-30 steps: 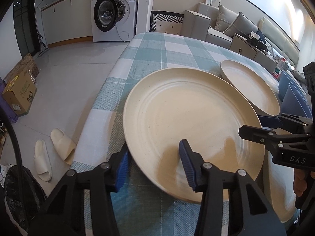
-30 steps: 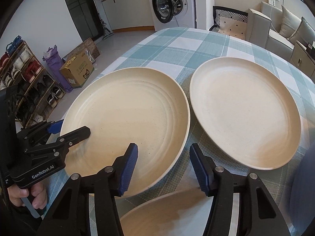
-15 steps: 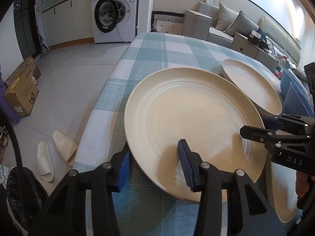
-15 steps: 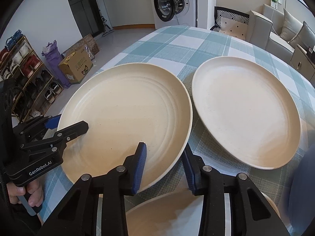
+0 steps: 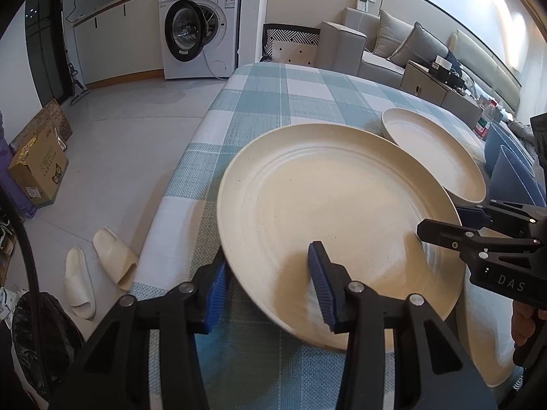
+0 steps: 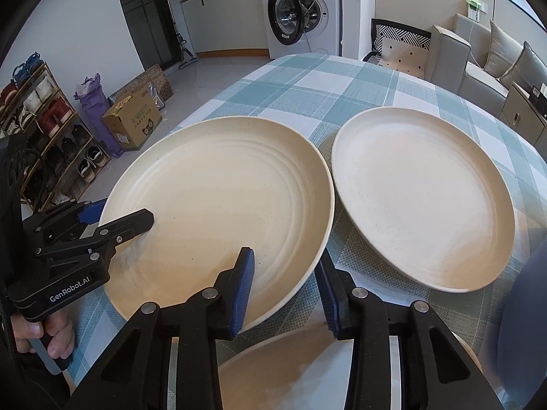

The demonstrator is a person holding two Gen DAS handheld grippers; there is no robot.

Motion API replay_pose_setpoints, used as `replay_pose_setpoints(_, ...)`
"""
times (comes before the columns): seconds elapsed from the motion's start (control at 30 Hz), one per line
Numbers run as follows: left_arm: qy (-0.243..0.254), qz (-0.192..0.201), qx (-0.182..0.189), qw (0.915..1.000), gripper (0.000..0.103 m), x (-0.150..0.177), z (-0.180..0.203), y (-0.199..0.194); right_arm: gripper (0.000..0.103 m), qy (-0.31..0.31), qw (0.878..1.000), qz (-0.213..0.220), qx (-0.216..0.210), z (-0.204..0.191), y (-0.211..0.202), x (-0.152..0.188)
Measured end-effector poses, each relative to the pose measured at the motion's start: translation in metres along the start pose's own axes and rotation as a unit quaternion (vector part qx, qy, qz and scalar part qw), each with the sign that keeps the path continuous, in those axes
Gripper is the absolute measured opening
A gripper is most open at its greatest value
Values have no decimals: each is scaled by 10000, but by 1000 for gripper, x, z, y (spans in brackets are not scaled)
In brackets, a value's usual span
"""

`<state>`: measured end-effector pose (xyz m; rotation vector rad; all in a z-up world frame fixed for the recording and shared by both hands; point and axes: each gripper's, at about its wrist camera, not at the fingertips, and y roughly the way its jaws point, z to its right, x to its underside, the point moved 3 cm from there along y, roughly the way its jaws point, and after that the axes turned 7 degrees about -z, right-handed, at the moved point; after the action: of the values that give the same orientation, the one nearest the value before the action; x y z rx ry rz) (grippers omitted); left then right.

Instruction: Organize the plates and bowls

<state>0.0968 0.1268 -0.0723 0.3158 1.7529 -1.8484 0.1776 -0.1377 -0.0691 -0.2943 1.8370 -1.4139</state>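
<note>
My left gripper (image 5: pixel 266 288) and right gripper (image 6: pixel 285 288) both straddle the big plate's (image 6: pixel 218 212) rim, jaws gaping, nothing pinched. Uneven squeezing tips it, clipping the neighbouring plate (image 6: pixel 420 198).

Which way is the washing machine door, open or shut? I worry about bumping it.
Open. The washing machine door is swung out on its hinge, with the drum opening showing beside it in both wrist views.
</note>
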Motion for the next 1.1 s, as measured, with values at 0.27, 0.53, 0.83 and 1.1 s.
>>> replay_pose_setpoints(0.27,5,147,13,9999,44,-3,0,-12,37,-38,9998,194,15,-3,-13,-1)
replay_pose_setpoints(0.53,40,294,-5,9996,44,-5,3,-24,37,-35,9995,322,-21,-4,-27,1)
replay_pose_setpoints(0.83,78,427,13,9991,44,-7,6,-38,37,-45,9988,479,-8,-5,-43,3)
replay_pose_setpoints(1.1,167,561,25,9983,44,-7,15,-52,37,-6,9981,618,52,-3,-61,9)
